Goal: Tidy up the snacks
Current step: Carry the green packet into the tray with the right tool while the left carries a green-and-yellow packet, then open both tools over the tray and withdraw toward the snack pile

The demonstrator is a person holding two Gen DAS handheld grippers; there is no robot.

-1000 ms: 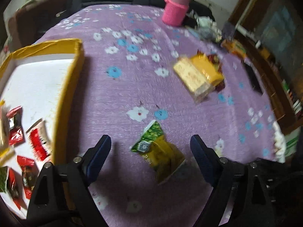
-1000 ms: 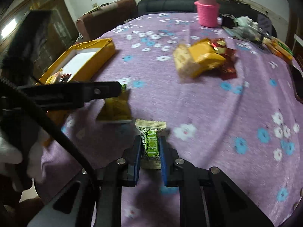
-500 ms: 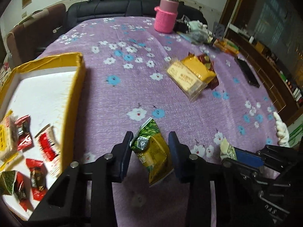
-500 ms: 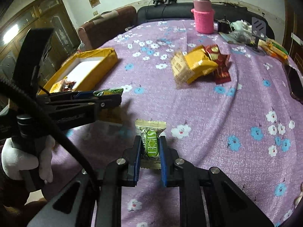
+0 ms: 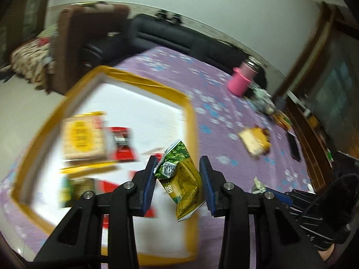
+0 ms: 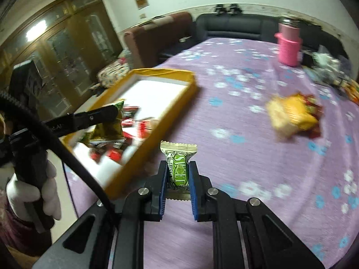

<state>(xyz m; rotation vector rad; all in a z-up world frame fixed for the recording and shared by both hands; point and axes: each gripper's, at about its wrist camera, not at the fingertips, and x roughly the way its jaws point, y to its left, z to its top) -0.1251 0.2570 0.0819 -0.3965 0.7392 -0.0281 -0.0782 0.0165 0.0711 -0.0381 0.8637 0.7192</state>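
While both tools clamped on packets: yellow box wall between, loose snacks rightward.

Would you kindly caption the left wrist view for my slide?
Left gripper carries a green-yellow packet over the yellow box.

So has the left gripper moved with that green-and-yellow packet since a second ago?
Yes. The left gripper has carried the green-and-yellow packet leftward off the purple tablecloth, now over the yellow box.

Motion blur smears the packets inside the yellow box; their labels are unreadable.
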